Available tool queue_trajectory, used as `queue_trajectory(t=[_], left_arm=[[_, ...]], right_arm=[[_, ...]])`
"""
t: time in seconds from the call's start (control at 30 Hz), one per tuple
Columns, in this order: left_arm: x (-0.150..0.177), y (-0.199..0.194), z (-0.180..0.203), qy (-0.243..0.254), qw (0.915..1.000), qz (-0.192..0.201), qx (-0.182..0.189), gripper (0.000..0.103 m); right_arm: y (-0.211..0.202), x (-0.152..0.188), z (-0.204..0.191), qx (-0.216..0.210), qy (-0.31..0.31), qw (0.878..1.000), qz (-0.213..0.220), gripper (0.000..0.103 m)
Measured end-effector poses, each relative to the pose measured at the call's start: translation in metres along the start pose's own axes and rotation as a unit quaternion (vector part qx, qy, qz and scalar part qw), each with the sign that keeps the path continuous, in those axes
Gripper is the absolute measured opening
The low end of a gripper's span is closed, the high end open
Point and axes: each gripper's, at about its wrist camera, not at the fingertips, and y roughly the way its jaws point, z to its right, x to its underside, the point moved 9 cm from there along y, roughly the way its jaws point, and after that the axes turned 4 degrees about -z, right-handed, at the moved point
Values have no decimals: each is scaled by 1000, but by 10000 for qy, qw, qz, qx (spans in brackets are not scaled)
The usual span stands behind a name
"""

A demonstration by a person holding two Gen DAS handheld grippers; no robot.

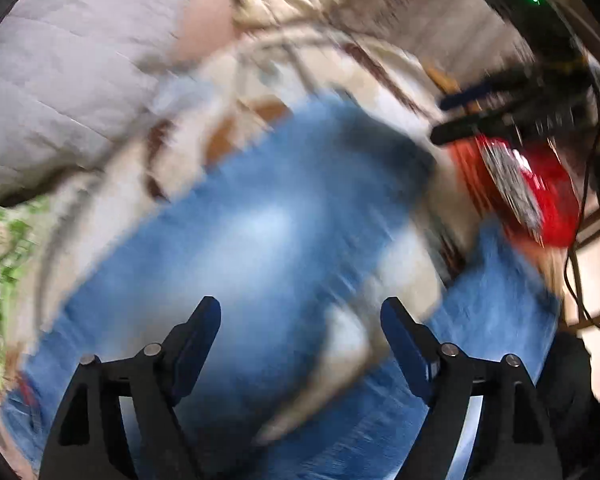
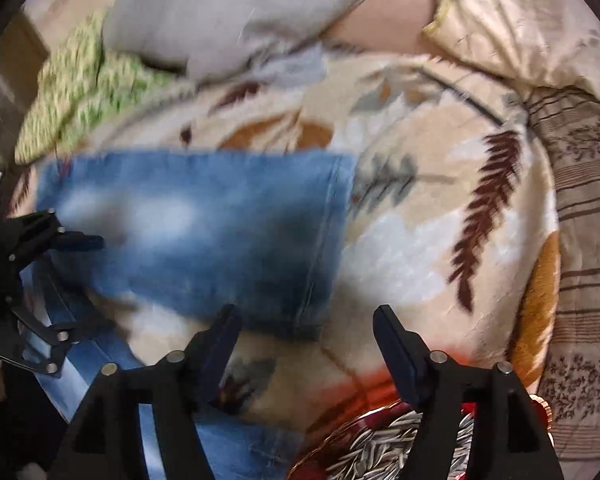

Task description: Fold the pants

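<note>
Leaf-print blanket (image 2: 412, 240) covers the bed, quilted grey cover (image 2: 228, 12) at the far side. Blue jeans (image 2: 204, 232) lie flat on the blanket, one section folded over, a leg trailing toward me (left view badly blurred). My left gripper (image 1: 300, 316) hangs above the denim, fingers wide apart, nothing held. My right gripper (image 2: 306, 326) likewise gapes empty over the fold's near edge.

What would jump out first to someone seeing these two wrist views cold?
The blue jeans, faded in pale patches, lie across the middle of a cream leaf-patterned blanket. Both pairs of tongs hang open and empty above them: the left tongs over the denim, the right tongs near its seamed edge. A bright red packet sits at the right of the left view.
</note>
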Motion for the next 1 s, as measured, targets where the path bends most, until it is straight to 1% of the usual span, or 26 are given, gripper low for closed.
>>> queue_trajectory(t=[0.1, 0.17, 0.27, 0.33, 0.4, 0.47, 0.5, 0.53, 0.57, 0.6, 0.63, 0.67, 0.7, 0.73, 0.77, 0.8, 0.83, 0.87, 0.9, 0.97, 1.0], left_arm=[[-21, -5, -40, -311, 9990, 243, -199, 83], [-28, 1, -65, -455, 9975, 275, -468, 83], [-34, 22, -98, -421, 9952, 88, -874, 83], [-36, 45, -113, -288, 9933, -124, -1108, 83], [-31, 59, -122, -224, 9921, -326, -1193, 83], [-26, 75, -127, -154, 9919, -531, -1145, 83], [-24, 79, -127, -123, 9931, -561, -1024, 77], [-25, 80, -125, -119, 9953, -511, -815, 49], [-27, 79, -121, -154, 9974, -480, -521, 32], [-32, 74, -124, -188, 9970, -410, -629, 16], [-38, 70, -124, -189, 9974, -344, -598, 2], [-44, 65, -123, -183, 9982, -223, -534, 1], [-54, 57, -123, -195, 9985, 30, -519, 1], [-60, 52, -123, -241, 9983, 178, -499, 1], [-66, 52, -123, -308, 9981, 223, -490, 1], [-69, 55, -124, -332, 9978, 142, -550, 1], [-67, 62, -123, -312, 9974, -18, -643, 1], [-65, 67, -121, -315, 9971, -176, -673, 1], [-61, 68, -120, -394, 9972, -258, -585, 5], [-53, 60, -122, -635, 9964, -308, -463, 35], [-46, 50, -124, -743, 9953, -306, -537, 70]], right_arm=[[-7, -24, 20, 28, 352, 9990, 282, 75], [-2, -40, 25, -45, 520, 9980, 360, 75], [14, -61, 24, 0, 509, 9978, 428, 75], [32, -72, 24, 108, 496, 9981, 359, 75], [57, -80, 24, 159, 513, 9984, 178, 75], [84, -81, 25, 208, 533, 9983, -104, 74], [92, -79, 22, 142, 504, 9985, -179, 67], [95, -80, 18, 152, 387, 9990, -146, 41], [92, -83, 14, 276, 181, 9995, 2, 30], [90, -86, 14, 356, 104, 9993, 59, 26], [84, -89, 15, 366, 118, 9992, 116, 19], [80, -92, 18, 366, 148, 9990, 188, 17], [74, -95, 22, 376, 194, 9986, 302, 15], [65, -101, 30, 446, 280, 9974, 492, 13], [58, -105, 36, 608, 333, 9956, 630, 13], [55, -108, 43, 762, 396, 9938, 713, 13], [55, -109, 48, 729, 519, 9934, 714, 14], [57, -108, 50, 598, 661, 9939, 643, 14], [59, -105, 51, 502, 775, 9942, 554, 14], [57, -96, 50, 453, 860, 9944, 408, 15], [53, -91, 48, 444, 820, 9949, 388, 16]])
